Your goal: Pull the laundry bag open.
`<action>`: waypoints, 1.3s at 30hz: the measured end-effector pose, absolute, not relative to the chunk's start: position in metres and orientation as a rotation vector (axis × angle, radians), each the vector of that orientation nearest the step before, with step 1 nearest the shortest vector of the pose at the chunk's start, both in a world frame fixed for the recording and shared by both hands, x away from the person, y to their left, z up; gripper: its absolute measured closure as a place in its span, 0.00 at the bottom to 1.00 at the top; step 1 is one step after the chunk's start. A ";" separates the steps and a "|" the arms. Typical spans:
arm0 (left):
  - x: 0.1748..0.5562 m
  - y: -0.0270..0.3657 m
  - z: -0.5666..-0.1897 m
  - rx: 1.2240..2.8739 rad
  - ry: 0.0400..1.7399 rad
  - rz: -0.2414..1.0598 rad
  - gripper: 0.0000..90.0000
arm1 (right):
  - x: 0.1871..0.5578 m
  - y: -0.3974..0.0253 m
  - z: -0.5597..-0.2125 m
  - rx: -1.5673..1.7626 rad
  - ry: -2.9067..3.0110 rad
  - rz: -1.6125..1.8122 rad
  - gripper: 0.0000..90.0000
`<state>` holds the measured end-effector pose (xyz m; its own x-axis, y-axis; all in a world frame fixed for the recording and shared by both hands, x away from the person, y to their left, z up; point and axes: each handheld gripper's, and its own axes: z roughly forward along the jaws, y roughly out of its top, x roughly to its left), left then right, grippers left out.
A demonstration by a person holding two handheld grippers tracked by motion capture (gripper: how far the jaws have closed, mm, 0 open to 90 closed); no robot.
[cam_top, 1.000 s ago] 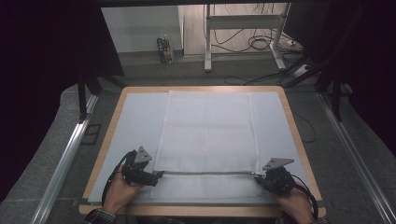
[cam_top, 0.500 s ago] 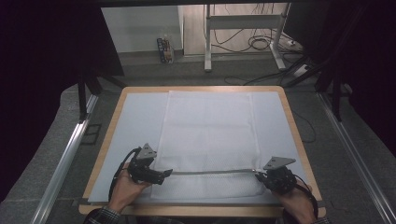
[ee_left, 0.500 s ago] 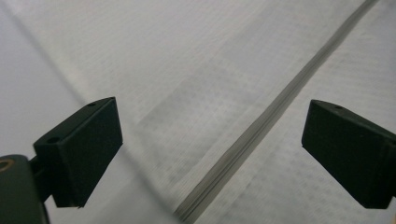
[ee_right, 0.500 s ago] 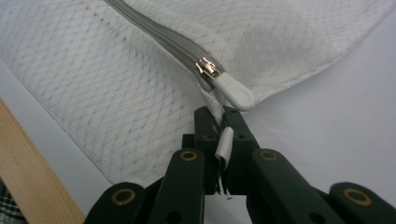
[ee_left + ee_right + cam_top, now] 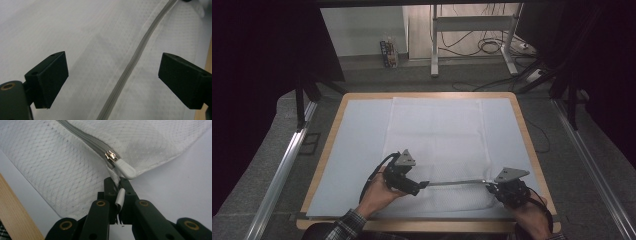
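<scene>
Lying flat at the table's [image 5: 337,117] centre, the mesh bag [image 5: 437,135] is pinned at 5 o'clock by the right gripper [image 5: 117,185], clamped on the fabric tab beside the zip pull [image 5: 126,170], so that the zip [image 5: 140,50] is kept taut while the left gripper [image 5: 113,80], jaws spread wide, is poised over it at 7 o'clock.

The desk [image 5: 527,140] is a wooden board with a pale wood border showing on all four edges. A light blue-grey sheet [image 5: 357,145] covers nearly all of its top, stopping just short of the border. On that sheet lies a white mesh fabric bag [image 5: 437,130], spread flat, reaching from the far edge almost to the near edge and sitting between the left and right edges, well apart from both. A grey zipper [image 5: 457,183] runs across the bag near the desk's near edge, roughly parallel to it.
</scene>
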<state>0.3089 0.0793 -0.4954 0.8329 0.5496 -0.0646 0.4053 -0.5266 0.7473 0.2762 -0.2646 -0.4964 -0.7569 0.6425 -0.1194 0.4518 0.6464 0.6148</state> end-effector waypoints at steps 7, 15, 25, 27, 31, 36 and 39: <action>0.322 0.040 -0.489 2.195 0.615 0.203 0.10 | 0.277 -0.265 -0.496 0.874 2.547 0.818 0.95; 0.336 -0.001 -0.491 2.171 0.569 0.150 0.10 | 0.276 -0.265 -0.494 0.865 2.532 0.831 0.94; 0.346 -0.043 -0.491 2.196 0.498 0.141 0.10 | 0.276 -0.265 -0.493 0.846 2.530 0.830 0.94; 0.347 -0.050 -0.490 2.199 0.491 0.137 0.10 | 0.276 -0.265 -0.493 0.846 2.531 0.827 0.94; 0.348 -0.065 -0.491 2.177 0.491 0.118 0.09 | 0.276 -0.265 -0.493 0.846 2.528 0.831 0.94; 0.349 -0.083 -0.491 2.198 0.451 0.114 0.10 | 0.276 -0.265 -0.493 0.843 2.525 0.834 0.94; 0.348 -0.089 -0.492 2.206 0.455 0.137 0.10 | 0.276 -0.265 -0.493 0.843 2.524 0.838 0.94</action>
<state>0.3485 -0.0891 -0.4921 0.9277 0.3686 -0.0592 0.2749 -0.5672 0.7764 0.2755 -0.2655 -0.4927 -0.7617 0.6335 -0.1362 0.4263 0.6482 0.6309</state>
